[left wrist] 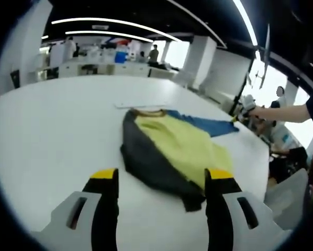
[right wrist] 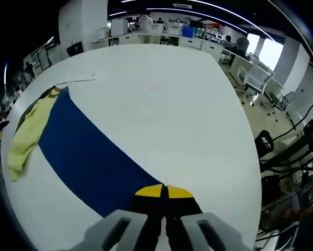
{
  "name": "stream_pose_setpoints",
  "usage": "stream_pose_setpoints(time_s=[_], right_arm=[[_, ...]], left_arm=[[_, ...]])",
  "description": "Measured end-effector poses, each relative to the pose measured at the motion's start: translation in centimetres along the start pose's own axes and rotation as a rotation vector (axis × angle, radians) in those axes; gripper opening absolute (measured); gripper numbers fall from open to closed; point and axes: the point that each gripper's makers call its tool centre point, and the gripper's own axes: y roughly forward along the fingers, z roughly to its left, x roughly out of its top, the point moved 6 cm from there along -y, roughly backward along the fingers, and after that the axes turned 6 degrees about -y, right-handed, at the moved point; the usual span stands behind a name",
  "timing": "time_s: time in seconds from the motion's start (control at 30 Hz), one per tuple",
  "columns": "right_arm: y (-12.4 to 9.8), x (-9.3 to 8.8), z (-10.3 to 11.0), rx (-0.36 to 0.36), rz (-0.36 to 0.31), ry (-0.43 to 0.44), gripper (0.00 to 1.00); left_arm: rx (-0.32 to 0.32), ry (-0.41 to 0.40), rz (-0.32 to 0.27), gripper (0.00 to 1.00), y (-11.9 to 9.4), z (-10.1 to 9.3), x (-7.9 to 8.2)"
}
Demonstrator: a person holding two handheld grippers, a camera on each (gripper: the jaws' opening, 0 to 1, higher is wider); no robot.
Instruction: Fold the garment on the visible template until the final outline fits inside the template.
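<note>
Right hand-held gripper [right wrist: 164, 192] pinches the garment's [right wrist: 88, 157] blue edge (arm outstretched); left hand-held gripper [left wrist: 161, 175] spread.

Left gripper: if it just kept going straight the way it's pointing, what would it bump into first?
Probably the garment. The left gripper has open fingers aimed across the white table at the near dark edge, though depth is hard to judge.

You see a garment [left wrist: 172, 151] of pale yellow, dark grey and deep blue with a tan collar on the white table [left wrist: 52, 130], and both grippers' black jaws carry yellow tips.
</note>
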Motion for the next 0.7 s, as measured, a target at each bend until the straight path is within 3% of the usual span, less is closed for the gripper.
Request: stream_pose_setpoints(time_s=[0.7], right_arm=[[0.92,0.18,-0.14,-0.032,0.017,-0.04,0.0]], left_arm=[[0.012,-0.028,-0.004,0.63,-0.48,0.09,-0.89]])
